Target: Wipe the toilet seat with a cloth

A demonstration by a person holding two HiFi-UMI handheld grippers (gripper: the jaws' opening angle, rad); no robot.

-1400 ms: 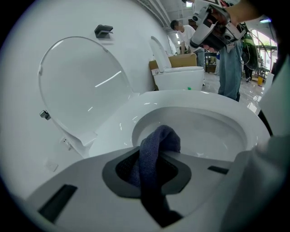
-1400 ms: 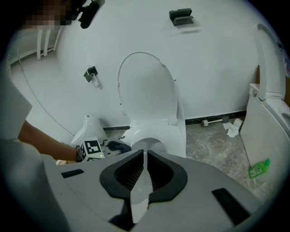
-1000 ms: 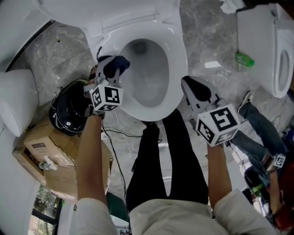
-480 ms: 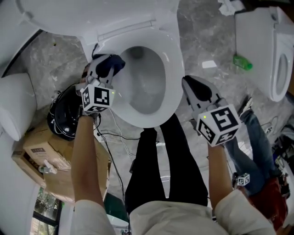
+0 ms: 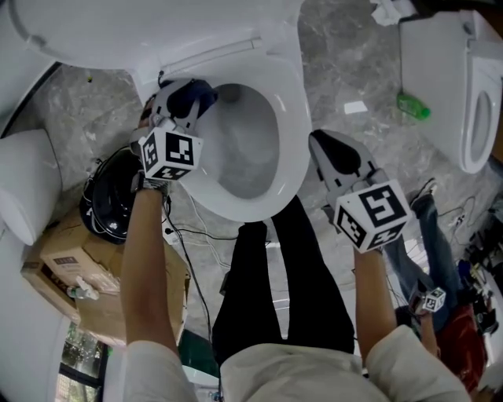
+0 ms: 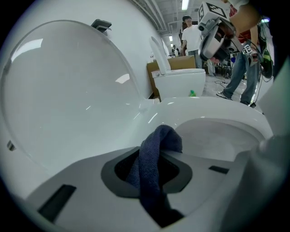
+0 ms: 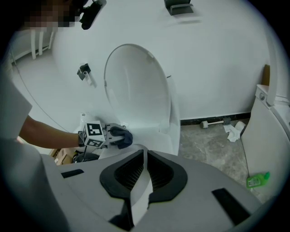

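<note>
Two grippers | left gripper (image 5: 185, 98): jaws clamped on bunched blue cloth (image 6: 158, 145), at toilet seat (image 5: 291, 118) rear rim near hinge | right gripper (image 5: 324, 149): jaws almost together, empty, beside bowl | cloth likely soft, limp, light; grip the gathered fold.

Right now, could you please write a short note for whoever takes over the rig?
Left gripper: shut on the dark blue cloth, at the back left of the toilet seat, near the hinge.
Right gripper: shut, empty, beside the seat's right edge.
Lid is up.
Done: the pictures don't show how much is wiped.
Left: probably the rest of the seat ring.
</note>
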